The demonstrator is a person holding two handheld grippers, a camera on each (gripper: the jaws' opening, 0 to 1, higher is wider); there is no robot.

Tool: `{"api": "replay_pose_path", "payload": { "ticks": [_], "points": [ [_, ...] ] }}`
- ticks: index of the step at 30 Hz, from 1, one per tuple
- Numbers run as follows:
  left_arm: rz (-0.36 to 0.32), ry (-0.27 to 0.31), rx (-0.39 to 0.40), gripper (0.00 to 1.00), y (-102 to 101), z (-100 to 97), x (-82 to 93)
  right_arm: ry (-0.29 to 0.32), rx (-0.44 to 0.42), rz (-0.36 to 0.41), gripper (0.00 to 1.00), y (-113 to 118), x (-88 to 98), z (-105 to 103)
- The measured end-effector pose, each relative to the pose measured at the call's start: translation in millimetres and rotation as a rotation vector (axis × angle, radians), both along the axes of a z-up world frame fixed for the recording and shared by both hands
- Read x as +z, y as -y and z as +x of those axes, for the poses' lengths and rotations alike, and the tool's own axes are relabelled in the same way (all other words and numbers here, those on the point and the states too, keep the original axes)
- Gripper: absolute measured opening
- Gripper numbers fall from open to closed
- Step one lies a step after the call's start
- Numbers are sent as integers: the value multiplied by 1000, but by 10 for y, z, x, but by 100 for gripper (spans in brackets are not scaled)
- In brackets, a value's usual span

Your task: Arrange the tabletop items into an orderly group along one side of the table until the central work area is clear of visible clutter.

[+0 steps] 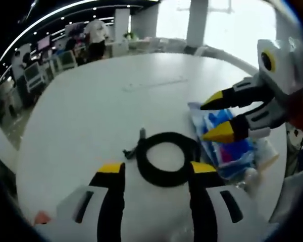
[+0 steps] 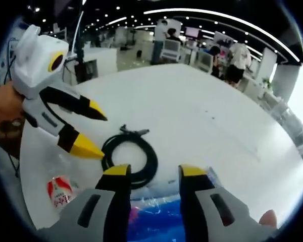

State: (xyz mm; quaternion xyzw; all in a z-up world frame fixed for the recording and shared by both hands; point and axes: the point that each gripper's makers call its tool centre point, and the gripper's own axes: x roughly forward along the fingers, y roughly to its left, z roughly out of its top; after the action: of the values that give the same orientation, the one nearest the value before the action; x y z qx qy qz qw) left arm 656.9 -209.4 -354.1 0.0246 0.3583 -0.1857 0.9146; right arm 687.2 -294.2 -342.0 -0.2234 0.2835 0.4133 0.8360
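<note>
Coiled black cable (image 1: 164,159) beside blue packet (image 1: 224,141) on white table (image 1: 101,106).

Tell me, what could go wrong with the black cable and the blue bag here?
The coiled black cable lies loose between the open left gripper; pinching one loop might let the coil unravel across the white table. The blue plastic bag sits close beside the cable, so the right gripper could snag both. The two grippers are near each other and may bump.
</note>
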Motion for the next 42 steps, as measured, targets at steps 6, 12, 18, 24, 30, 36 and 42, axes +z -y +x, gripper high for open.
{"api": "replay_pose_path", "payload": {
  "ticks": [6,12,18,24,30,36,42],
  "points": [
    [-9,-23,7,45,-16,33,-103,-34,-3,0,35,-64,-152,21],
    [-26,-62,19,40,-31,26,-218,-57,-4,2,33,-117,-247,61],
    [-53,-83,36,37,-1,35,-259,-93,-17,-7,32,-139,-384,100],
    [-64,-100,54,36,-12,64,-290,-110,-24,-4,32,-191,-423,105],
    [-64,-112,66,35,-12,84,-335,-117,-30,-7,31,-214,-451,127],
    [-58,-110,72,30,0,116,-367,-145,-51,-21,28,-190,-510,143],
    [-48,-134,91,24,-23,100,-387,-180,-67,-17,24,-191,-560,123]
  ]
}}
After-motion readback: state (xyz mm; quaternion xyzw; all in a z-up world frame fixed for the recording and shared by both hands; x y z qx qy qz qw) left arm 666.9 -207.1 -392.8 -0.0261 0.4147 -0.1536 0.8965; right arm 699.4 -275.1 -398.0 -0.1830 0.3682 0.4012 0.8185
